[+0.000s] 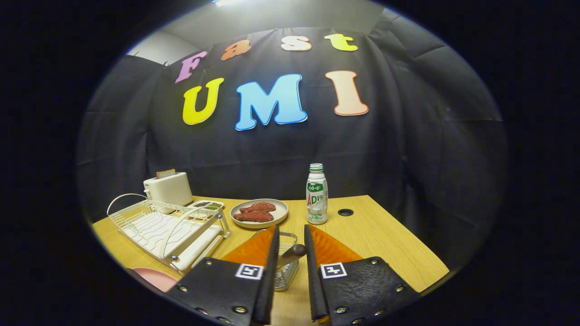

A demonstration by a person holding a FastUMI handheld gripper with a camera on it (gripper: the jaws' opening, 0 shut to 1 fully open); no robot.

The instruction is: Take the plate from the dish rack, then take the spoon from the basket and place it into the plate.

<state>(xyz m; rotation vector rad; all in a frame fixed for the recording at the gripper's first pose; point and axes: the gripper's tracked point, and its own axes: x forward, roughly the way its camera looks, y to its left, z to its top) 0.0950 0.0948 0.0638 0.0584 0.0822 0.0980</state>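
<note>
A wooden bench point(371, 235) is seen below centre. A white dish rack point(167, 226) sits at lower left, a pink plate point(156, 277) below it. The tongs point(290, 253) are held open around a spoon point(292, 252) standing in a wire basket point(286, 267).

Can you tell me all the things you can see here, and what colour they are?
dish rack: one, white wire, on the table's left, no plate in it
pink plate: one, pink, on the table in front of the dish rack
toaster: one, white, behind the dish rack
small tray: one, white, beside the toaster
beige plate: one, holds reddish food, mid-table
bottle: one, white with green cap, right of the beige plate
basket: one, metal wire, between the fingers
spoon: one, metal, handle sticking up from the basket
table: one, light wood
gripper: one, fingers apart either side of the spoon handle
</note>
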